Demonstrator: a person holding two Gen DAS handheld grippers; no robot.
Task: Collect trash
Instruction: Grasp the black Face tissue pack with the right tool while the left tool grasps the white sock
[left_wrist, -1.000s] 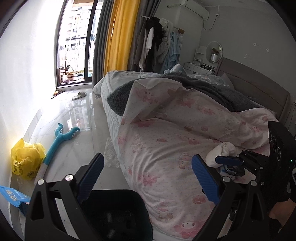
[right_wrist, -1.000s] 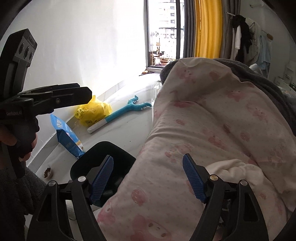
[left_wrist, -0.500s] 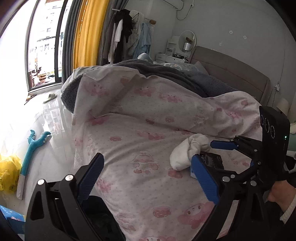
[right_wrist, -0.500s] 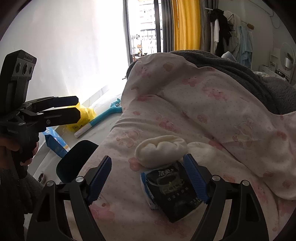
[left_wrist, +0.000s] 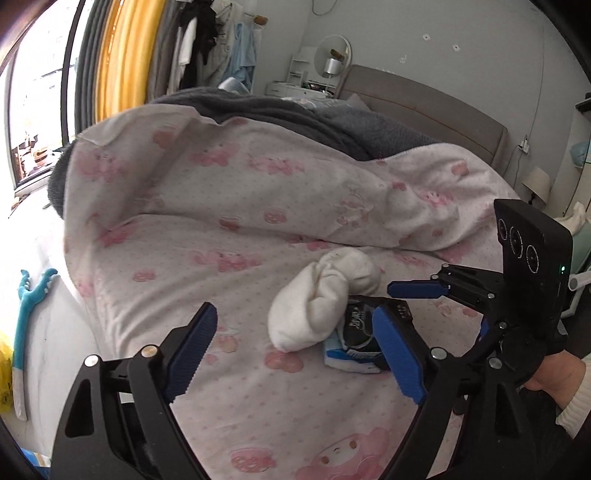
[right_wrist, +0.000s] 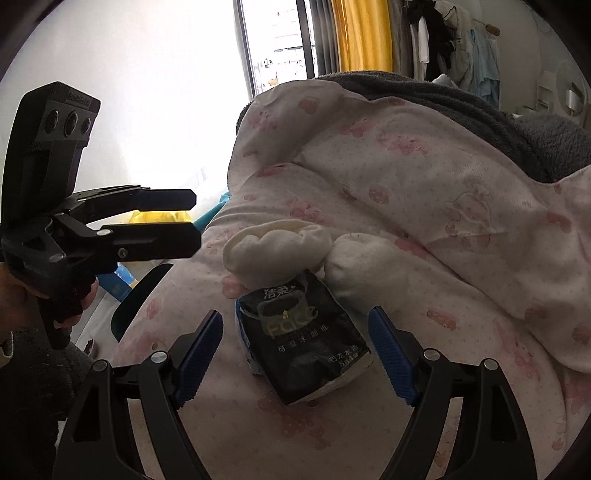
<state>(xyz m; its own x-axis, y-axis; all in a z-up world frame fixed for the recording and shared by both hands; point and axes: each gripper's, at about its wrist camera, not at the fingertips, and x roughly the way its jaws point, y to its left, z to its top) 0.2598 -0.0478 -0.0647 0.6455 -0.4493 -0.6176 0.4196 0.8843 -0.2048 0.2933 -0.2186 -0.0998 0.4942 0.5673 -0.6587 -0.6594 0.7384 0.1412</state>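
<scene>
The right gripper (right_wrist: 295, 354) has its fingers (right_wrist: 391, 360) spread wide on either side of a dark tissue pack (right_wrist: 303, 339), which lies flat on the quilt (right_wrist: 424, 192) between them; neither pad touches it, so nothing is gripped. The spread looks set to take the pack across its width. Just past the fingertips, a rolled white sock (right_wrist: 275, 245) rests against the pack's far end, with a second white bundle (right_wrist: 362, 260) beside it. The left gripper (left_wrist: 295, 343) hangs nearer the bed's edge, empty, its jaws closing with only quilt between them; the sock sits just beyond its right finger. Farther off, grey blankets (left_wrist: 332, 122) pile up, then the curtain (left_wrist: 118, 48).
</scene>
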